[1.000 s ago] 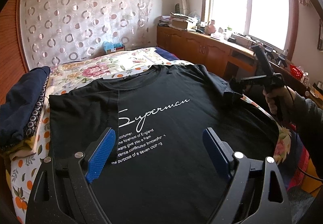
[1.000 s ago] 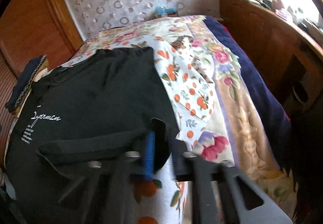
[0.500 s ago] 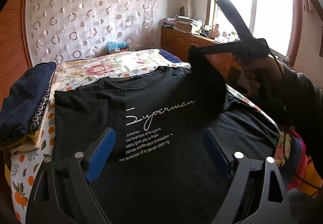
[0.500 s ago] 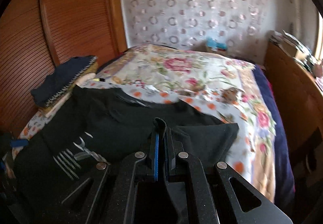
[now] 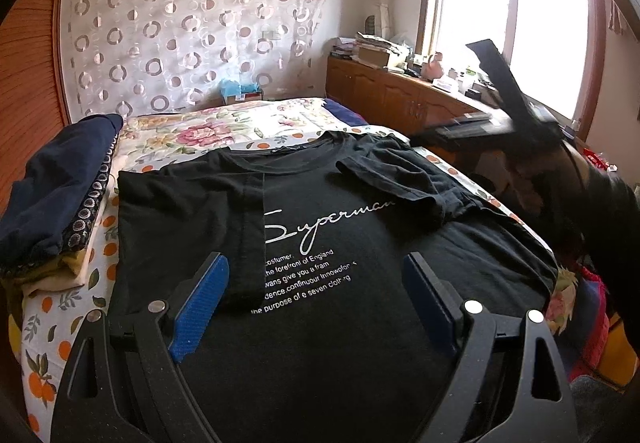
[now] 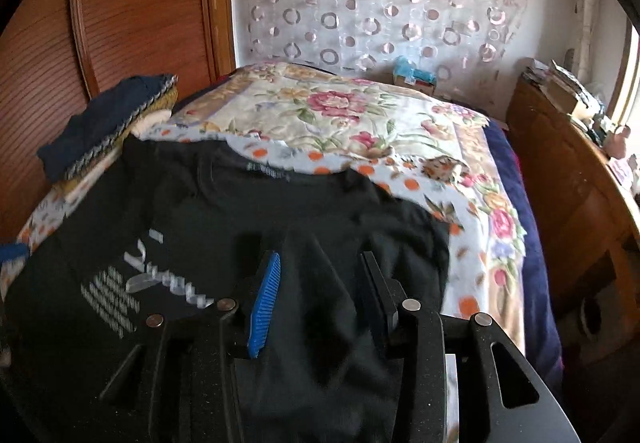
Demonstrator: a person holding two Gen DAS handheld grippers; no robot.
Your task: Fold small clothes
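Observation:
A black T-shirt [image 5: 320,243] with white "Superman" print lies flat on the bed, and it also shows in the right wrist view [image 6: 224,227]. Its left side is folded inward and its right sleeve [image 5: 404,175] lies folded over the chest. My left gripper [image 5: 316,299] is open and empty above the shirt's lower part. My right gripper [image 6: 320,291] is open and empty just above the folded sleeve. In the left wrist view the right gripper [image 5: 516,119] is held up at the right, blurred.
A floral bedspread [image 5: 208,131] covers the bed. A stack of folded dark clothes [image 5: 60,187] sits at the left edge, seen also in the right wrist view [image 6: 108,123]. A wooden cabinet [image 5: 392,95] runs along the right under the window. A wooden wardrobe [image 6: 120,11] stands at the left.
My right gripper carried the right sleeve up and over onto the chest, then opened and let it go. It now lifts away. My left gripper stayed open in place.

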